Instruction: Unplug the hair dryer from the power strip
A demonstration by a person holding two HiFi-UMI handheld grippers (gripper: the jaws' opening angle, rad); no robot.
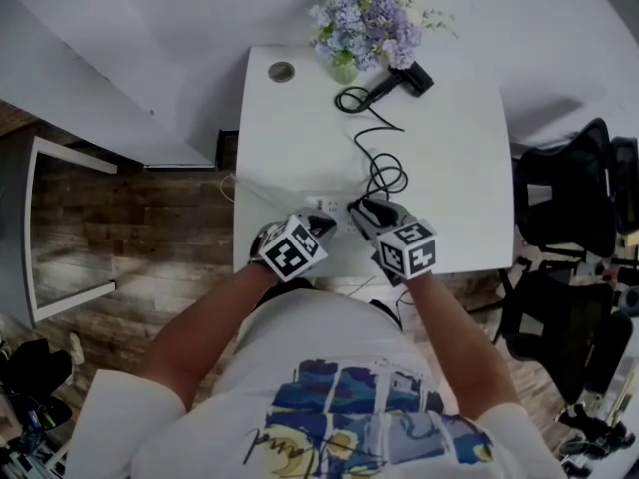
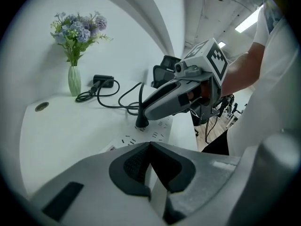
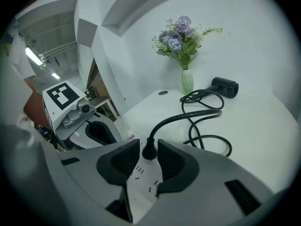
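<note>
Inspecting grip: my right tongs (image 3: 148, 146) open, straddling the hair dryer's plug (image 3: 149, 152), pads clear | left tongs (image 2: 150, 146) closed tip to tip over power strip (image 2: 160, 132) on desk (image 2: 70, 126) | judged: plug small, rigid, firmly seated; cable (image 3: 188, 114) limp, so grasp plug body.

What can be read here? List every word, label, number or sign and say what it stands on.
No text can be read.
Left marker cube and right marker cube: black-and-white square patterns, no letters.
Shirt print: its dark scrawl, like handwriting, is too blurred to read.
Power strip: only socket slots show, no label.
Hair dryer: too small to tell.
</note>
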